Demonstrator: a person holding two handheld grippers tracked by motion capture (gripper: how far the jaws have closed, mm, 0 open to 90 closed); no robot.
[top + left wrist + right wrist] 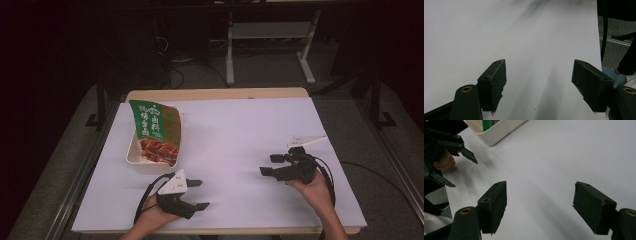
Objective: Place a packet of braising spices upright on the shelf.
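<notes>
A green snack bag with a picture of brown food leans in a cream rectangular tray at the left of the white table. The tray's corner appears at the top of the right gripper view. My left gripper rests near the front edge, below the tray, open and empty; in its own view the left gripper has only bare table between its jaws. My right gripper is at the right, pointing left, open and empty. In its own view the right gripper faces the left gripper farther off.
The white sheet covers a wooden table whose far edge shows beyond it. Table legs and cables stand on the dark floor behind. A metal rail runs along the right side.
</notes>
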